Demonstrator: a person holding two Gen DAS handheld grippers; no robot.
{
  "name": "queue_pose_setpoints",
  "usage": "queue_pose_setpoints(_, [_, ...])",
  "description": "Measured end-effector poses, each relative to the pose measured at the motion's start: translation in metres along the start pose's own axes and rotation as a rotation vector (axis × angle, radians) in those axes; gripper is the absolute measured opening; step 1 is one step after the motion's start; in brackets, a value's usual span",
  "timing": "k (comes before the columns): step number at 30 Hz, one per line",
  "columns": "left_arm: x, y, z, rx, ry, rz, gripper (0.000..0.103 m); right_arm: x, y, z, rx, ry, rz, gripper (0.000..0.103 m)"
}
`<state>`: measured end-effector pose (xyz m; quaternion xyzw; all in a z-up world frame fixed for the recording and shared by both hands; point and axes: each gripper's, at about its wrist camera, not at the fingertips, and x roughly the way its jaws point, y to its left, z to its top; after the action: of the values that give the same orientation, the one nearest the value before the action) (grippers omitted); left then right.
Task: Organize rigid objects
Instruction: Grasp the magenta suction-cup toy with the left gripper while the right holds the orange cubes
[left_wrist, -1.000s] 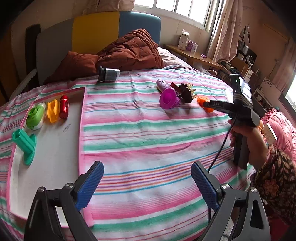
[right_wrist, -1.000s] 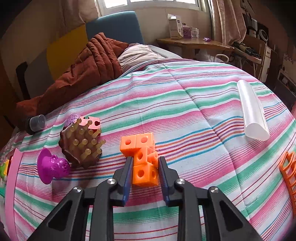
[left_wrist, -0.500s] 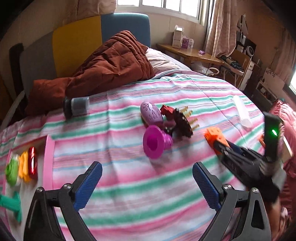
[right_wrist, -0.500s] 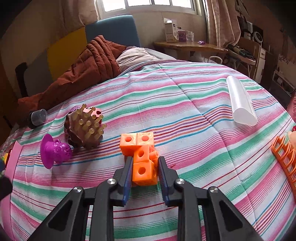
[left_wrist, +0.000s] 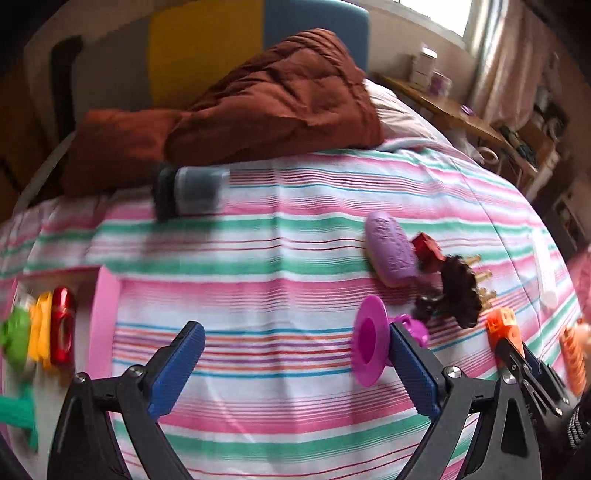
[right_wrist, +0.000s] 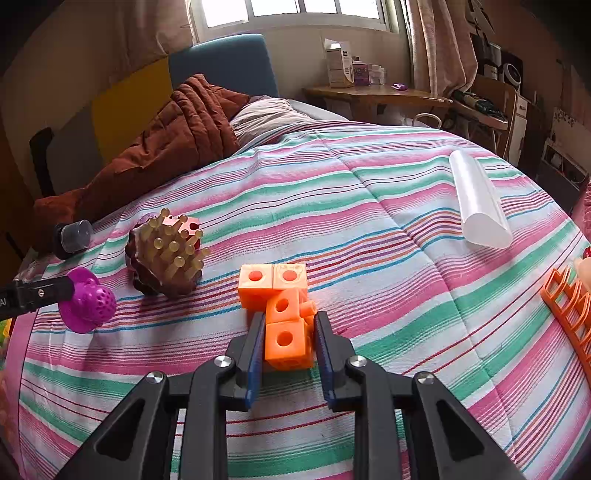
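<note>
The left wrist view is smeared with motion blur, so the dark-capped jar (left_wrist: 190, 192) near the brown quilt (left_wrist: 273, 99) and the green, yellow and red toys (left_wrist: 37, 338) on the pink-edged tray (left_wrist: 105, 317) at the left edge are hard to make out; the tray is cut off by the frame. The left gripper (left_wrist: 295, 365) hangs over the striped bed (left_wrist: 258, 236) with its fingers (left_wrist: 177, 365) spread wide and nothing between them; the purple suction-cup toy (left_wrist: 373, 343) sits just beside the right-hand finger, partly hidden behind it. In the right wrist view the right gripper (right_wrist: 289, 345) pinches the nearest cube of the orange block cluster (right_wrist: 275, 290), a finger (right_wrist: 255, 354) pressed on each side, the far cubes sticking out beyond the tips. The brown spiky toy (right_wrist: 166, 258) lies to its left, hiding most of a red block. A clear tube (right_wrist: 476, 201) lies well apart on the right, and an orange rack (right_wrist: 569, 306) is cut off at the edge
</note>
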<state>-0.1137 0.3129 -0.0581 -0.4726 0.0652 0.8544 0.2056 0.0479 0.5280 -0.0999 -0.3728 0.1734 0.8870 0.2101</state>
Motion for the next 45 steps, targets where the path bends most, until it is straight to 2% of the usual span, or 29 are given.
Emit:
queue_pose_setpoints(4, [0.0, 0.025, -0.007, -0.03, 0.004, 0.06, 0.098, 0.0, 0.002, 0.0, -0.004, 0.0, -0.006, 0.024])
queue_pose_setpoints(7, [-0.004, 0.038, -0.017, -0.069, 0.001, 0.052, 0.098, 0.0, 0.003, 0.0, -0.007, 0.0, -0.011, 0.024])
queue_pose_setpoints(10, [-0.019, 0.04, -0.03, -0.094, -0.059, 0.01, 0.098, 0.0, 0.003, 0.0, -0.008, -0.001, -0.014, 0.024])
queue_pose_setpoints(14, [-0.028, 0.023, -0.042, -0.04, -0.107, -0.033, 0.101, 0.0, 0.004, 0.0, -0.011, -0.001, -0.019, 0.024])
queue_pose_setpoints(17, [-0.02, 0.005, -0.04, 0.019, -0.085, -0.044, 0.102, 0.0, 0.004, 0.0, -0.011, 0.0, -0.019, 0.024])
queue_pose_setpoints(22, [-0.011, -0.015, -0.029, 0.087, -0.097, -0.035, 0.102, 0.0, 0.004, 0.0, -0.013, 0.0, -0.022, 0.024])
queue_pose_setpoints(27, [0.0, -0.025, -0.015, 0.128, -0.122, 0.009, 0.101, 0.0, 0.004, 0.0, -0.012, -0.001, -0.021, 0.024])
queue_pose_setpoints(29, [0.003, -0.028, -0.013, 0.156, -0.138, 0.038, 0.097, 0.0, 0.004, 0.0, -0.011, -0.001, -0.02, 0.024])
queue_pose_setpoints(32, [0.01, -0.028, -0.014, 0.173, -0.125, 0.042, 0.082, 0.0, 0.004, 0.0, -0.011, -0.002, -0.022, 0.024])
queue_pose_setpoints(34, [0.018, -0.027, -0.018, 0.181, -0.089, 0.041, 0.062, 0.0, 0.004, 0.0, -0.011, -0.002, -0.022, 0.024])
queue_pose_setpoints(36, [0.025, -0.025, -0.021, 0.184, -0.047, 0.01, 0.049, -0.001, 0.003, 0.0, -0.011, -0.003, -0.023, 0.024])
queue_pose_setpoints(39, [0.021, -0.022, -0.023, 0.169, -0.055, -0.02, 0.035, -0.001, 0.004, 0.0, -0.013, -0.003, -0.029, 0.024])
queue_pose_setpoints(45, [0.009, -0.012, -0.033, 0.123, -0.057, -0.035, 0.035, -0.001, 0.007, -0.001, -0.021, -0.006, -0.041, 0.024])
